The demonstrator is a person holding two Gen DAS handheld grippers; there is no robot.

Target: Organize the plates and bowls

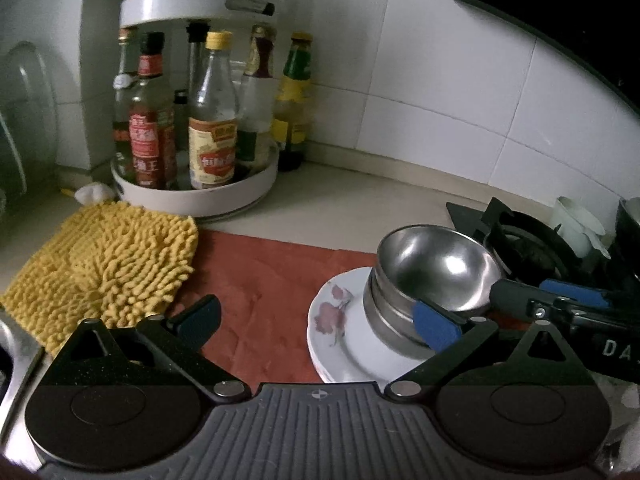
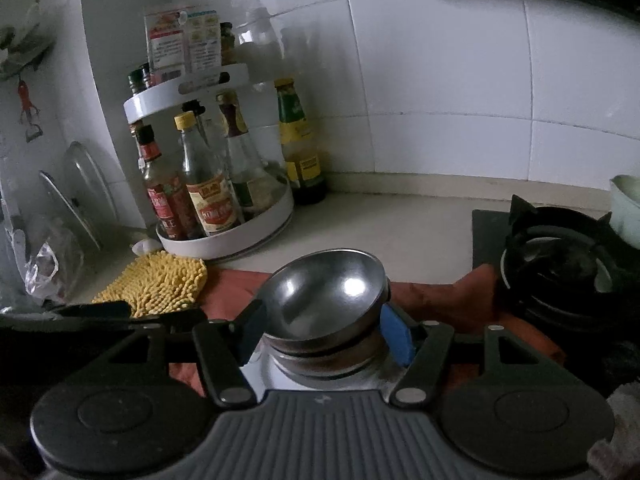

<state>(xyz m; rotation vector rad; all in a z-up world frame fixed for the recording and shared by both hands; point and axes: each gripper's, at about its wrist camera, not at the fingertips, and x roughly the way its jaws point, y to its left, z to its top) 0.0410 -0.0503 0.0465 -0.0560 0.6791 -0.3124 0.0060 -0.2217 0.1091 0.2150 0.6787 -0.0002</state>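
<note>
Steel bowls (image 1: 432, 276) sit nested in a stack on white flowered plates (image 1: 340, 320) on a red cloth (image 1: 264, 280). My left gripper (image 1: 316, 324) is open and empty over the cloth; its right finger lies by the stack's left side. In the right wrist view my right gripper (image 2: 326, 330) has a finger on each side of the top steel bowl (image 2: 324, 296), just outside its wall. I cannot tell whether the pads press on it. The right gripper also shows in the left wrist view (image 1: 560, 300) at the bowl's right.
A white turntable rack of sauce bottles (image 1: 200, 120) stands in the tiled corner. A yellow chenille mitt (image 1: 100, 264) lies left of the cloth. A black gas burner (image 2: 560, 264) is on the right, with a pale cup (image 2: 626, 208) behind it. Pot lids (image 2: 80, 196) lean at the left wall.
</note>
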